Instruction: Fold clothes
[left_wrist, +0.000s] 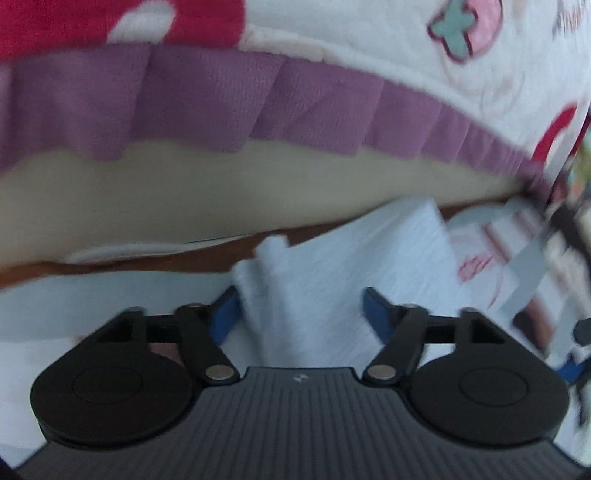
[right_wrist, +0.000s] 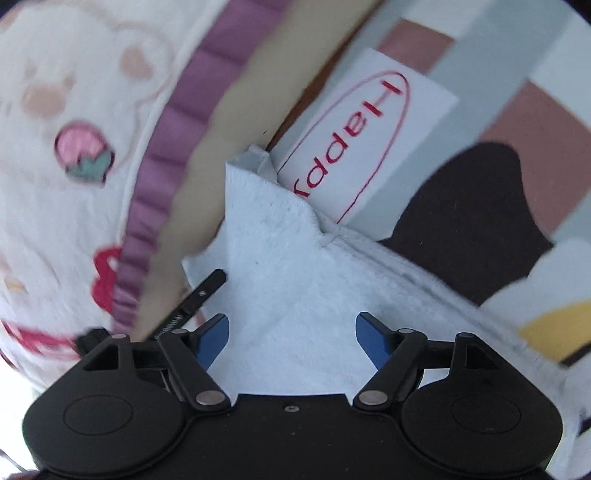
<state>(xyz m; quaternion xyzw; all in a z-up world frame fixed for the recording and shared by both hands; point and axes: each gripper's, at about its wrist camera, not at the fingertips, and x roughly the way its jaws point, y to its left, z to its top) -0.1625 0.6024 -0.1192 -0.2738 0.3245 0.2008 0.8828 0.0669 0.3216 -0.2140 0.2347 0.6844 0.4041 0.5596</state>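
1. Your left gripper (left_wrist: 301, 314) points forward and downward, its blue-padded jaws spread wide, pressing on nothing.
2. Your right gripper (right_wrist: 291, 338) also tilts downward, jaws spread wide apart, the pads clamping nothing.

In your left wrist view the fleece garment (left_wrist: 332, 280) is lying at lower centre, reaching between the left gripper (left_wrist: 301, 314) fingers. The ruffled blanket (left_wrist: 258, 103) is spreading across the top, behind it, over the mattress edge (left_wrist: 184, 192).
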